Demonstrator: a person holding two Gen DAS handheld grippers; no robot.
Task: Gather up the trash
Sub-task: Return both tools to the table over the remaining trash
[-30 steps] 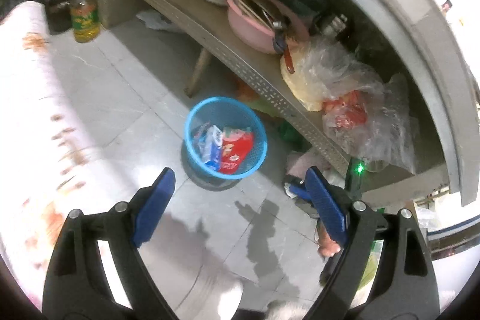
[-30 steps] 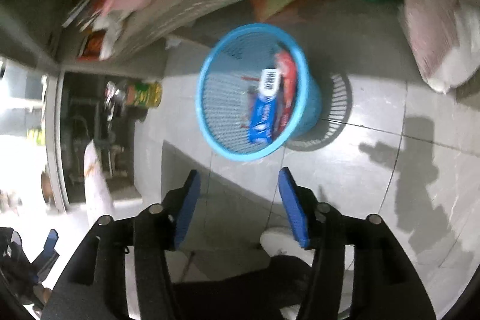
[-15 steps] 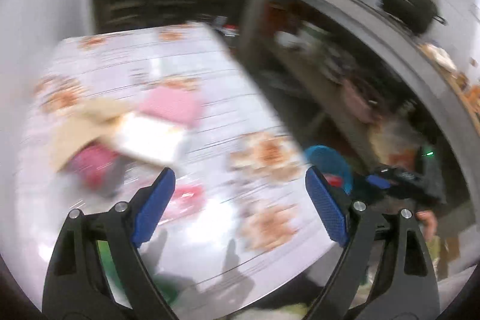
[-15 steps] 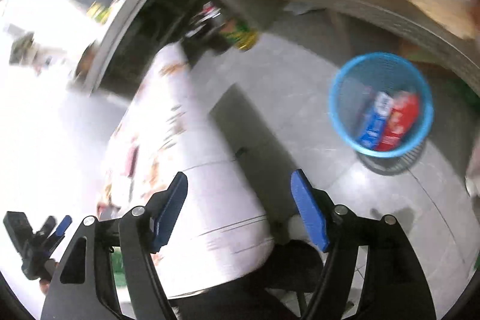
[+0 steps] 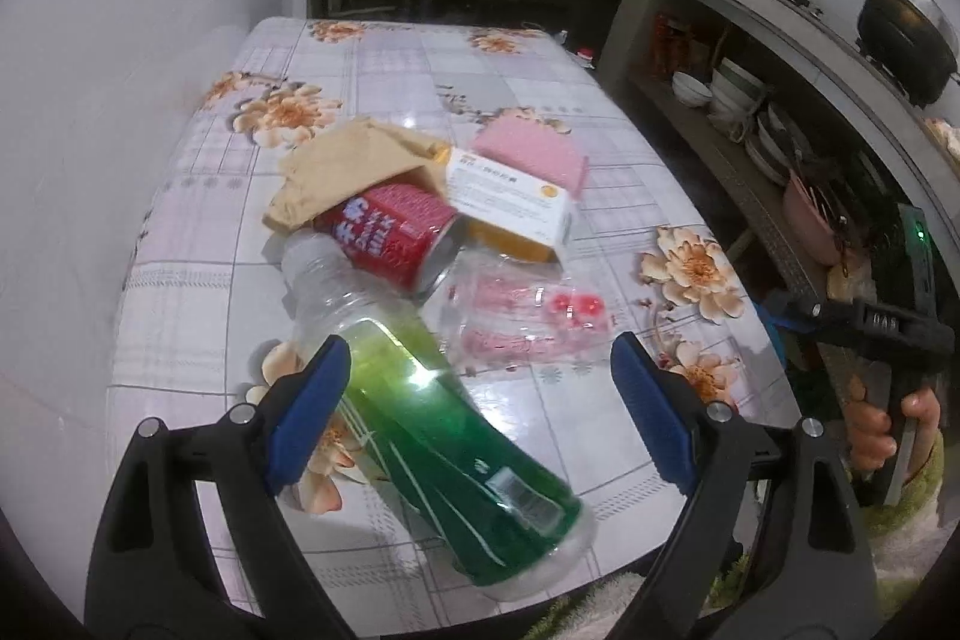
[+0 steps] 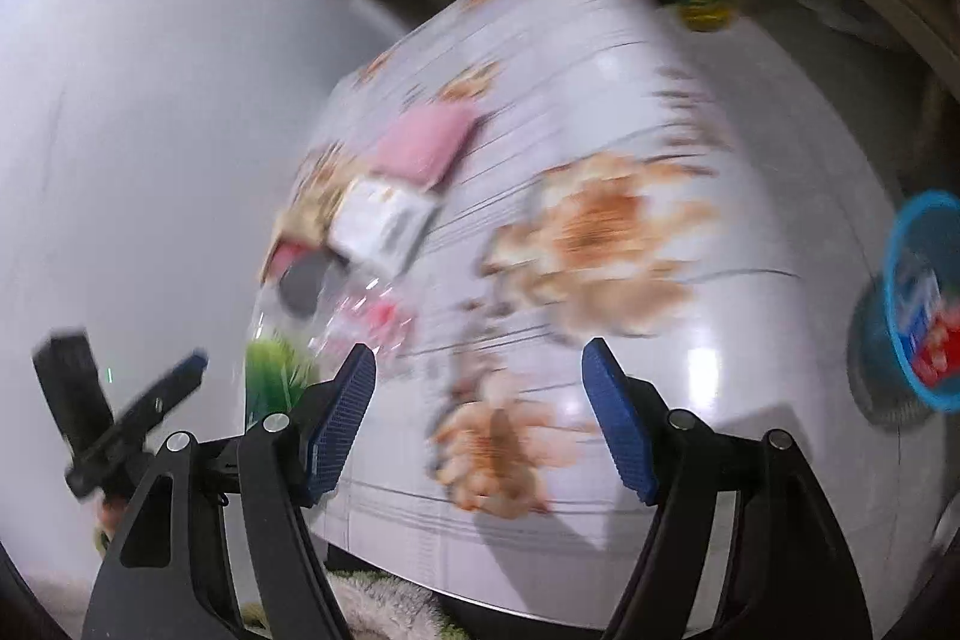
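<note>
Covering the table [image 5: 198,244], a floral cloth; kitchen shelves [image 5: 750,142] stand beside.

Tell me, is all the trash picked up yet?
Not yet. Two wrappers already lie in the blue basket on the floor. Both the left hand-held gripper and the right hand-held gripper are open and empty. Still on the table: the green bottle, red can, white box, clear wrapper, brown paper and pink packet.

Both views swing off the blue mesh plastic basket [image 6: 924,304] at 3 o'clock, onto the floral-clothed table [image 5: 510,88]; right gripper [image 6: 480,418] wider.
</note>
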